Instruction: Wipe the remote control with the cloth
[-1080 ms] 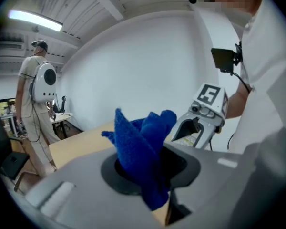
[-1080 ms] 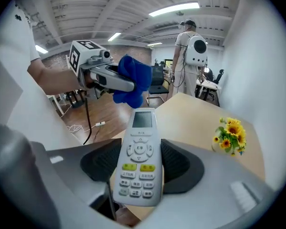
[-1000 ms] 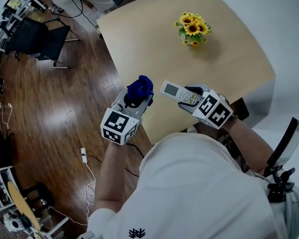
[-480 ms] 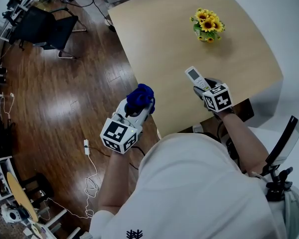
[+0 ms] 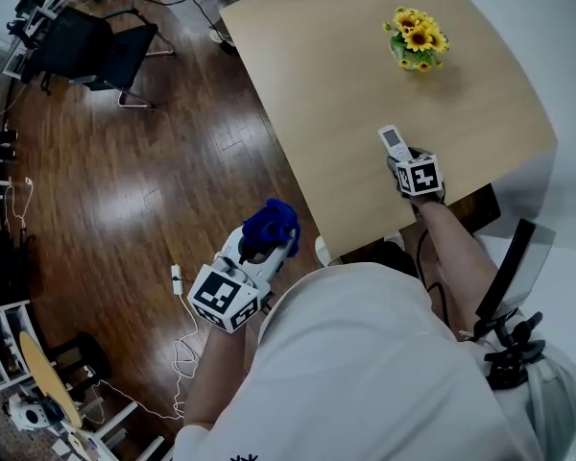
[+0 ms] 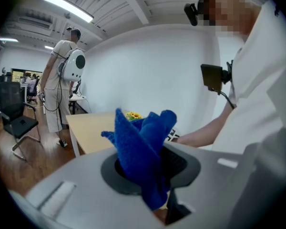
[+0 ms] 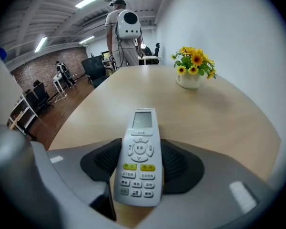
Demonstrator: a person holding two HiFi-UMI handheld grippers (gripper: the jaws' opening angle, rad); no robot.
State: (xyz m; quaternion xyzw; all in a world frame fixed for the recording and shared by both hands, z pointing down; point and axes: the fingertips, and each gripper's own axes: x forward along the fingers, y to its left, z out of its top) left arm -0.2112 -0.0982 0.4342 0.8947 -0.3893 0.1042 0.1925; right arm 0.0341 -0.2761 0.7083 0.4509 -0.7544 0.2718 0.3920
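Blue cloth (image 5: 272,225) is clamped in the left gripper (image 5: 265,243), held low over the floor (image 5: 125,181); the remote (image 5: 394,142) is pinched by the right gripper (image 5: 402,164), arm outstretched over the table (image 5: 336,65).

Wide open across the pale wooden tabletop (image 5: 336,75) ahead of the right gripper (image 5: 400,157), barred only near the far edge by a small white pot of yellow sunflowers (image 5: 418,38). Open too over the dark plank floor (image 5: 154,190) left of the table, as far as the black office chair (image 5: 101,54) well beyond.
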